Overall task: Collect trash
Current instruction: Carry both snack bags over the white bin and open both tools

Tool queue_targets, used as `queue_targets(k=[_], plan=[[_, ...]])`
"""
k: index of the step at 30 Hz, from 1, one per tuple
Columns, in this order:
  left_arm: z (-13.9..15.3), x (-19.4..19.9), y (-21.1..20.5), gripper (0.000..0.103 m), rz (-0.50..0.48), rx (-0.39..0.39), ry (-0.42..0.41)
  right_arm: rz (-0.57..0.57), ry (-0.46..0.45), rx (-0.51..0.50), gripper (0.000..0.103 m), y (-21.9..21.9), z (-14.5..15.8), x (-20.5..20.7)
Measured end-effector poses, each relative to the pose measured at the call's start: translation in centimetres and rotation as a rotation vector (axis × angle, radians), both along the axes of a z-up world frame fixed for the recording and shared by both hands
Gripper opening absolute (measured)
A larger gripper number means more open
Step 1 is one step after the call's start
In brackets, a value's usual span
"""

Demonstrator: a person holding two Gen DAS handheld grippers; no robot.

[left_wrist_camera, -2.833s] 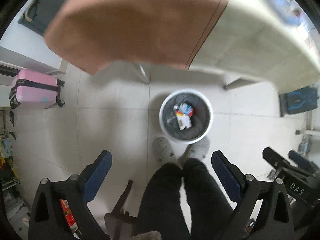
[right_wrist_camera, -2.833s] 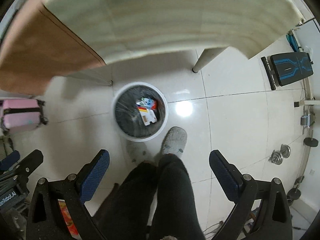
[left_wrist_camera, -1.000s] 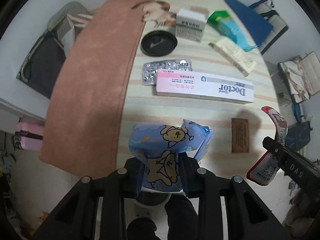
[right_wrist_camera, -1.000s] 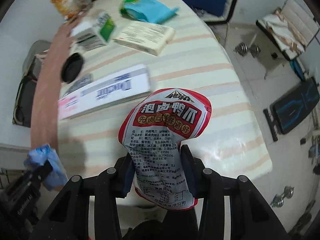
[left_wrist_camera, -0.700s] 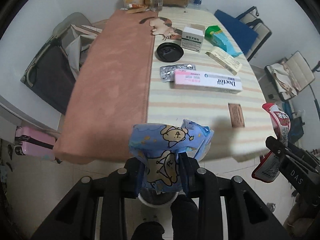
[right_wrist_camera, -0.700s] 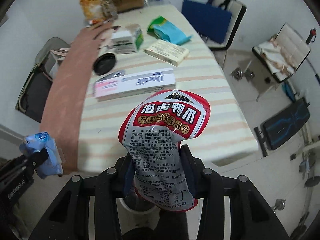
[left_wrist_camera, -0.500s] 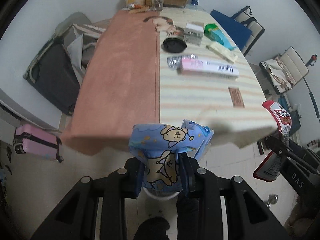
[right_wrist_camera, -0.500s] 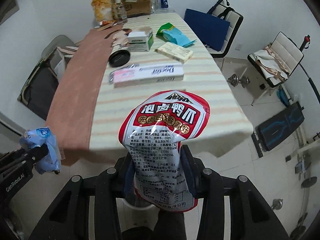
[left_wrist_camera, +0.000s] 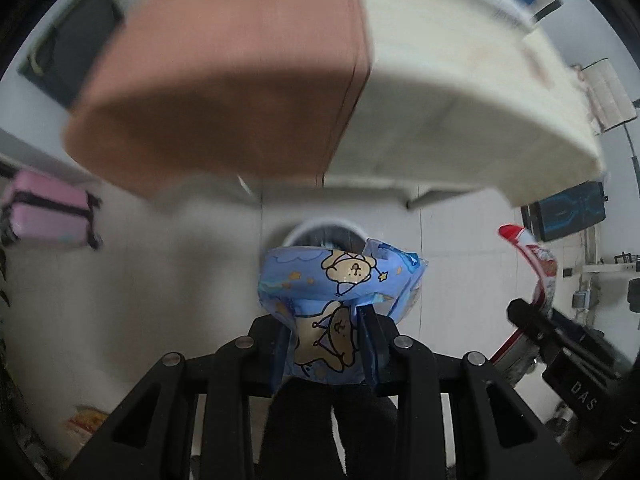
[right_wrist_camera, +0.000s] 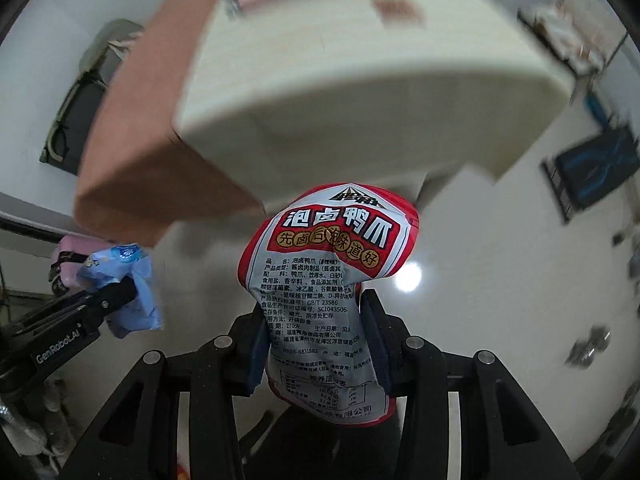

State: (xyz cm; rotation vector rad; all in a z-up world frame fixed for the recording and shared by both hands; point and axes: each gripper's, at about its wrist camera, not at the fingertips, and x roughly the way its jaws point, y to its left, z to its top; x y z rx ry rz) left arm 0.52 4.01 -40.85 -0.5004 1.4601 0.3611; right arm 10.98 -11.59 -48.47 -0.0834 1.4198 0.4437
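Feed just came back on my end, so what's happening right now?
Both grippers are loaded with trash. The left gripper is shut on a blue cartoon-bear wrapper, and the right gripper is shut on a red and silver snack bag. Both are held off the table, near its end. In the left wrist view the white bin on the floor shows just beyond the blue wrapper. Nothing has been let go yet.
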Motion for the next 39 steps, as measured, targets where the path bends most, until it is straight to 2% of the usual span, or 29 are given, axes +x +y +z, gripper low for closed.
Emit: queue_targets(k=[2, 7, 10, 11, 13, 15, 16, 18, 19, 20, 21, 23, 26, 31, 39], plan=[[-4.5, 0.2, 0.2, 0.027, 0.018, -0.062, 0.026, -0.011, 0.062, 0.01, 0.045, -0.5, -4.0, -0.1], [-14.6, 1.1, 0.4, 0.027, -0.001, -0.115, 0.091, -0.042, 0.195, 0.06, 0.046, -1.4, -14.8, 0.5], [-21.1, 1.5, 0.8, 0.031, 0.009, -0.185, 0.127, -0.05, 0.244, 0.059, 0.046, -1.8, -21.6, 0.9], [-22.5, 1.6, 0.9, 0.033, 0.01, -0.199, 0.136, -0.046, 0.252, 0.058, 0.046, -1.7, -23.1, 1.0], [-25.7, 1.5, 1.3, 0.043, 0.025, -0.218, 0.152, -0.042, 0.278, 0.07, 0.049, -1.5, -26.7, 1.3], [-27.6, 1.4, 1.9, 0.062, 0.045, -0.196, 0.156, -0.038, 0.309, 0.076, 0.053, -1.3, -30.0, 1.6], [-28.0, 1.2, 2.0, 0.067, 0.055, -0.189, 0.152, -0.037, 0.319, 0.082, 0.056, -1.1, -31.3, 1.7], [-28.9, 0.9, 2.5, 0.092, 0.08, -0.179, 0.141, -0.021, 0.324, 0.09, 0.068, -0.6, -33.7, 2.1], [-29.1, 0.8, 2.6, 0.098, 0.086, -0.172, 0.137, -0.011, 0.317, 0.089, 0.072, -0.3, -34.5, 2.3], [-29.3, 0.7, 2.7, 0.102, 0.09, -0.158, 0.139, -0.002, 0.315, 0.091, 0.081, 0.0, -35.1, 2.5], [-29.4, 0.5, 3.0, 0.102, 0.091, -0.153, 0.142, 0.005, 0.313, 0.086, 0.089, 0.1, -35.6, 2.6], [-29.8, 0.1, 3.0, 0.102, 0.095, -0.139, 0.147, 0.019, 0.31, 0.06, 0.097, 0.7, -36.4, 3.2], [-29.3, -0.1, 2.9, 0.102, 0.096, -0.101, 0.139, 0.043, 0.267, -0.011, 0.099, 1.0, -36.5, 3.0], [-27.9, -0.7, 2.9, 0.102, 0.069, 0.013, 0.134, 0.079, 0.211, -0.128, 0.101, 1.4, -35.8, 3.0], [-25.2, -1.3, 2.5, 0.102, 0.059, 0.017, 0.158, 0.096, 0.187, -0.223, 0.101, 0.9, -33.3, 2.5]])
